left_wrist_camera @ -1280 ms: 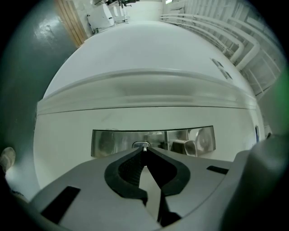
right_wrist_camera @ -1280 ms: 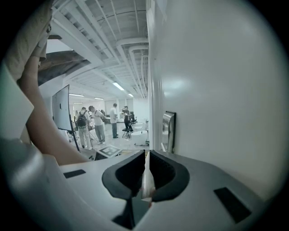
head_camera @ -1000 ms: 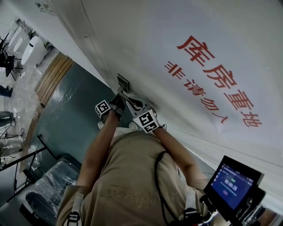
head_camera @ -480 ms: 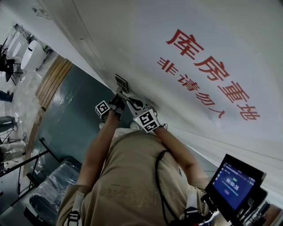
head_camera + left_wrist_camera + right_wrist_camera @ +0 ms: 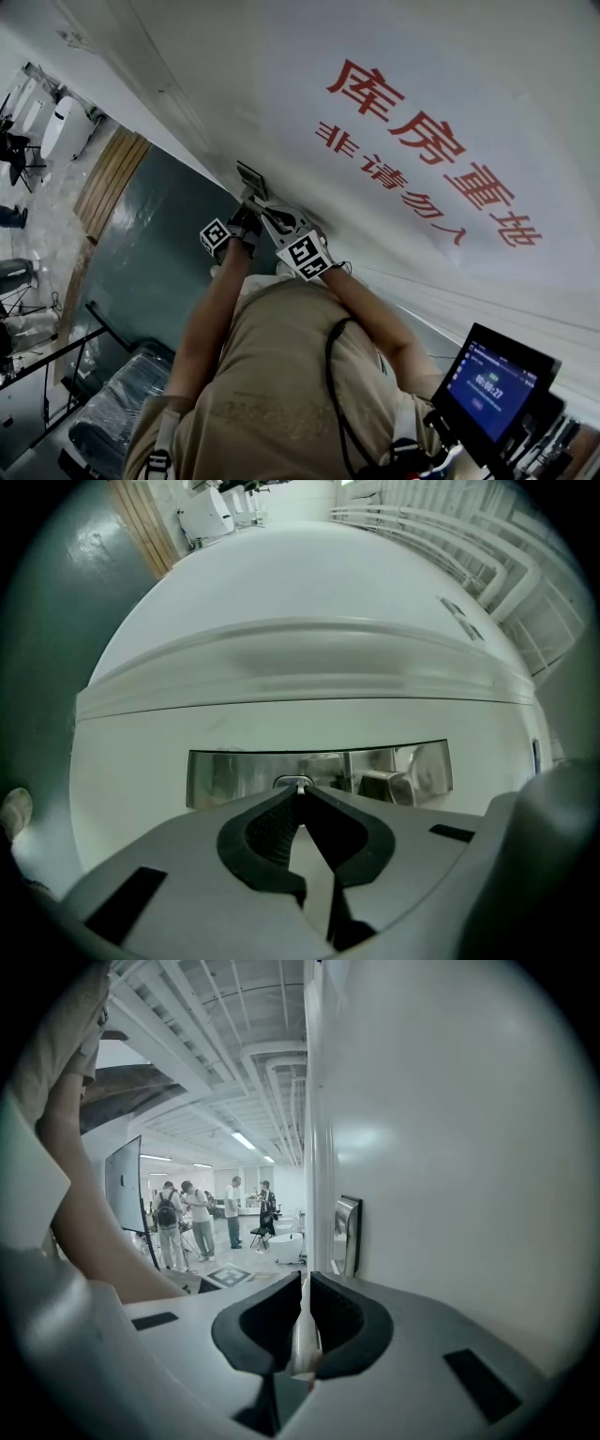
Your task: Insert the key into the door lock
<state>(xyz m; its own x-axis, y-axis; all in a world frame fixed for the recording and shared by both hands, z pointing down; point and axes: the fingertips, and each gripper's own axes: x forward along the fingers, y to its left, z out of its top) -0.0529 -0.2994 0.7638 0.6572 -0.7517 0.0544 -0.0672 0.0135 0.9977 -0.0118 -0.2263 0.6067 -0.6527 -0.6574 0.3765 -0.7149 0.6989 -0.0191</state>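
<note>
Then versus now: in the head view the door (image 5: 281,84), its red lettering (image 5: 422,150) and the lock plate (image 5: 251,177) sit slightly higher and further left; both grippers stay at the plate.
Left gripper (image 5: 300,791): jaws closed on the key (image 5: 299,786), with only its metal tip showing past the pads.
Key position: tip right at the keyhole (image 5: 294,781) in the lock plate; depth of entry cannot be told.
Right gripper (image 5: 303,1283): jaws pinched on a thin pale strip (image 5: 303,1335) of unclear identity; the plate lies ahead to its right, apart.
Hidden: the key's shank, covered by the left jaws; jaw tips are too small to read in the head view.
</note>
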